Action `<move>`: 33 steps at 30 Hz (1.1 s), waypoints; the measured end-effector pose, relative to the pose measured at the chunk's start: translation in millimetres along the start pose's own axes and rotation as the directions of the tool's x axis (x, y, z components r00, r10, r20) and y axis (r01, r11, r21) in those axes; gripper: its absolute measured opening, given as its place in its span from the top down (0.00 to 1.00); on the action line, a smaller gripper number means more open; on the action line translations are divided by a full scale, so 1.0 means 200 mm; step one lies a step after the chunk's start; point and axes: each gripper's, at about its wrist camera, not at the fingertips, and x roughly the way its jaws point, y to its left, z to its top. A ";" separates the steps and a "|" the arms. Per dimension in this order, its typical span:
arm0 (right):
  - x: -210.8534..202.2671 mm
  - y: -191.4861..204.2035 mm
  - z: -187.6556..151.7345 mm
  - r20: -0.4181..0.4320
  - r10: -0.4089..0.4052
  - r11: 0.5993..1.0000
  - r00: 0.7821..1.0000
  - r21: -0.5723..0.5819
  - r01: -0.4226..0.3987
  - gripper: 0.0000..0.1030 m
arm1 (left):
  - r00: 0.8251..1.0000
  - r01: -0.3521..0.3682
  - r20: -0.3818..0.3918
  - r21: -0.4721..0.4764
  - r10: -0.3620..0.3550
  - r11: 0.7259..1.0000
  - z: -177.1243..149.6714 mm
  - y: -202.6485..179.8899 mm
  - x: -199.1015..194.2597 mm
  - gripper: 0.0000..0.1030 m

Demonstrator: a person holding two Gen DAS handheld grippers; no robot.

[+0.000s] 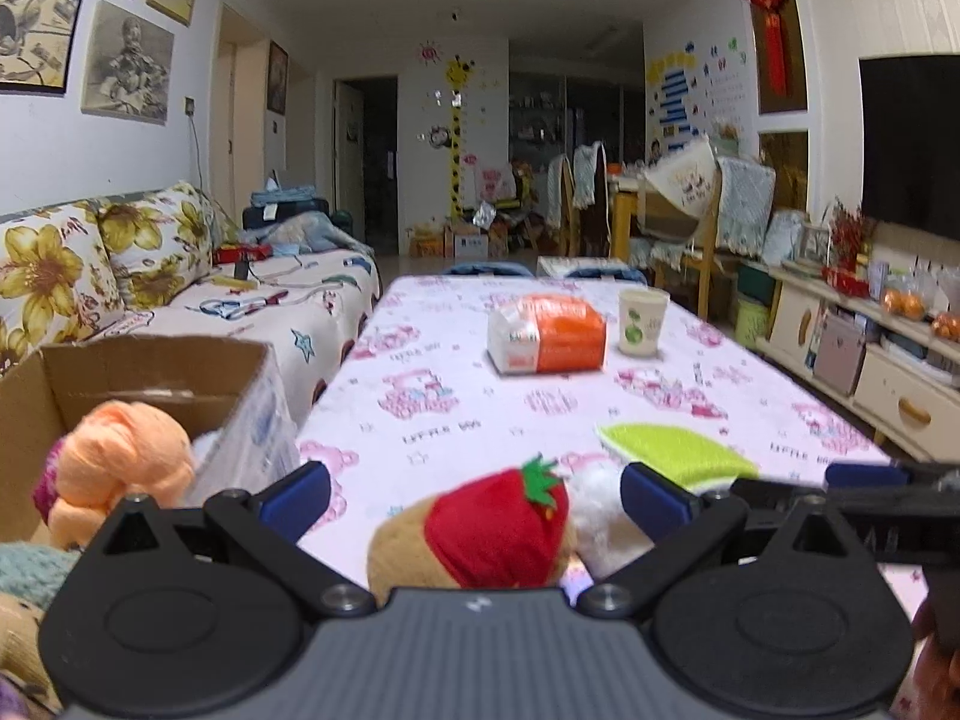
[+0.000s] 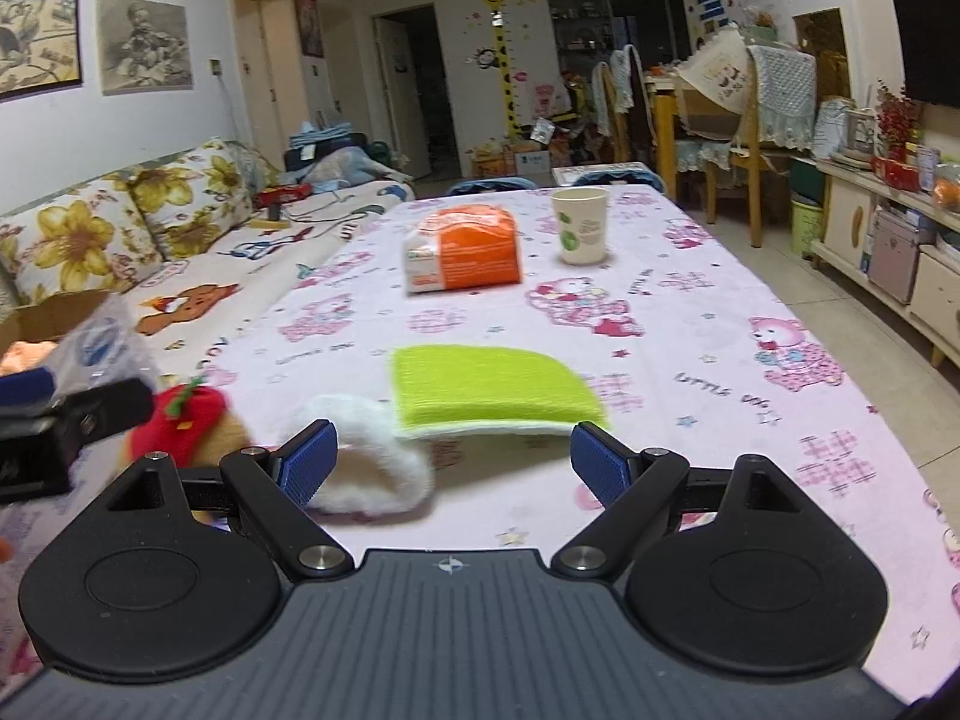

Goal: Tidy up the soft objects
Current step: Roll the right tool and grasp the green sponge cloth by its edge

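A brown plush toy with a red strawberry hat (image 1: 492, 531) lies on the table between the fingers of my open left gripper (image 1: 474, 495); it also shows in the right wrist view (image 2: 189, 420). A white fluffy band (image 2: 372, 456) lies beside it, against the left finger of my open right gripper (image 2: 453, 459). A lime-green sponge cloth (image 2: 486, 387) lies flat just beyond the right gripper. A cardboard box (image 1: 150, 372) at the left holds an orange plush (image 1: 126, 456).
An orange-and-white tissue pack (image 2: 462, 249) and a paper cup (image 2: 579, 225) stand farther back on the pink patterned tablecloth (image 2: 690, 360). A floral sofa (image 1: 120, 264) runs along the left. A cabinet (image 1: 870, 360) stands at the right.
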 end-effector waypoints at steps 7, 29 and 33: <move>0.13 -0.20 0.01 -0.126 0.115 0.960 0.985 0.270 -0.077 0.00 | 0.998 -0.020 -0.052 0.028 0.022 0.999 -0.03 -0.02 0.06 0.01; 0.44 -0.28 -0.08 0.047 0.347 0.566 0.937 0.786 -0.249 0.29 | 0.988 -0.033 -0.148 0.079 0.045 0.996 -0.07 -0.03 0.21 0.01; 0.47 -0.29 -0.09 0.061 0.341 0.520 0.938 0.819 -0.243 0.50 | 0.988 -0.027 -0.147 0.092 0.040 0.995 -0.07 -0.04 0.22 0.05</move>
